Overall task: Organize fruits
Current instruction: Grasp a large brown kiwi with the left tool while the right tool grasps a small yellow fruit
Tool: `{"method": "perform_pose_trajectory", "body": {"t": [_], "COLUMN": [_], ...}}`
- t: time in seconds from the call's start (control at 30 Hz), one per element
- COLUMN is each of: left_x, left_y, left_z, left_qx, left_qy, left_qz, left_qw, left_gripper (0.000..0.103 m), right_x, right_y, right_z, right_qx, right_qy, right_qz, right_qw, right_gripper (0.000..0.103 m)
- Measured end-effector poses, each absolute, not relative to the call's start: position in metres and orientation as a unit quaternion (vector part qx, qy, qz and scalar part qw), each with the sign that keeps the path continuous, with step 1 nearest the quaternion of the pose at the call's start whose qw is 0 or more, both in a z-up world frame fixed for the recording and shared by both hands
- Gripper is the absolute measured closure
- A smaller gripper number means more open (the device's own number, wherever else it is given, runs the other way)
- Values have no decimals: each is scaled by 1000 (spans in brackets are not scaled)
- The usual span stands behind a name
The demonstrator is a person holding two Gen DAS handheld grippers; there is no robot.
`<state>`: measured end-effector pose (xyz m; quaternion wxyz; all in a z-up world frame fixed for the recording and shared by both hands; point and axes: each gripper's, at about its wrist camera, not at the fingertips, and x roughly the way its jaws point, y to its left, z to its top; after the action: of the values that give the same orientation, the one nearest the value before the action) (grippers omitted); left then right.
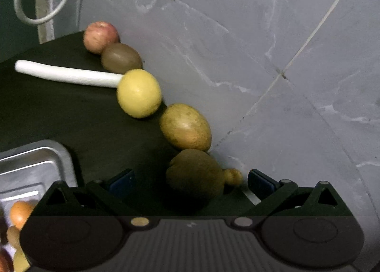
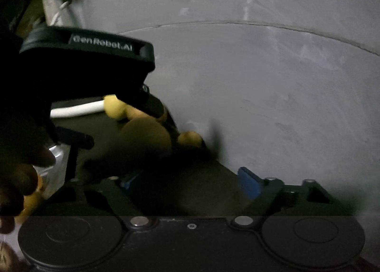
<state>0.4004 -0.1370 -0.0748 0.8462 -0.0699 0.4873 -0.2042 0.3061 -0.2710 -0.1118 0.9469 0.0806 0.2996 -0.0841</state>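
Note:
Along the dark table's (image 1: 59, 115) edge lies a row of produce: a red apple (image 1: 101, 37), a kiwi (image 1: 121, 57), a lemon (image 1: 139, 92) and a yellow-brown oval fruit (image 1: 185, 127). A round brown fruit (image 1: 194, 174) comes nearest, with a small knobbly yellow piece (image 1: 234, 175) beside it. My left gripper (image 1: 191, 181) is open around the brown fruit, both blue pads standing clear of it. In the right wrist view the brown fruit (image 2: 147, 134) sits under the left gripper's black housing (image 2: 87, 58). My right gripper (image 2: 190, 184) is open over a dark shadowed patch with nothing visible between its fingers.
A white stick (image 1: 68, 73) lies across the table behind the lemon. A metal tray (image 1: 30, 170) at the lower left holds an orange fruit (image 1: 20, 212) and others. Grey marble floor (image 1: 261, 58) shows beyond the table's edge. A person's hand (image 2: 19, 177) is at the left.

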Motion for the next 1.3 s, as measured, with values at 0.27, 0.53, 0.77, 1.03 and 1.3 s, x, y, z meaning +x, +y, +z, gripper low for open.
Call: {"method": "perform_pose_trajectory", "body": {"t": [0.27,0.53,0.77,1.03,1.3], "left_x": [408,416,415,419,427], "left_y": [-153,-161,-161,-149,-125], "left_z": [-90,-97,-97,-93,-87], "left_qx": [-54,-43,-44,-48,-60], "left_qy": [501,505,503,509,513], "left_qz": [-215,-219,-214,-195,-157], "left_qw": [836,834,836,837,842], "left_gripper": [3,16,32,37,37], "right_x": [315,315,315,316,327], "right_y": [-273,-273,-277,-278,-276], "right_z": [-117,-115,-119,-121,-120], "right_qx": [100,105,106,110,135], "right_qy": [304,303,301,299,300], "right_qz": [-115,-113,-110,-106,-128], "right_qw": [941,940,941,942,936], "right_gripper": [27,28,28,34,45]}}
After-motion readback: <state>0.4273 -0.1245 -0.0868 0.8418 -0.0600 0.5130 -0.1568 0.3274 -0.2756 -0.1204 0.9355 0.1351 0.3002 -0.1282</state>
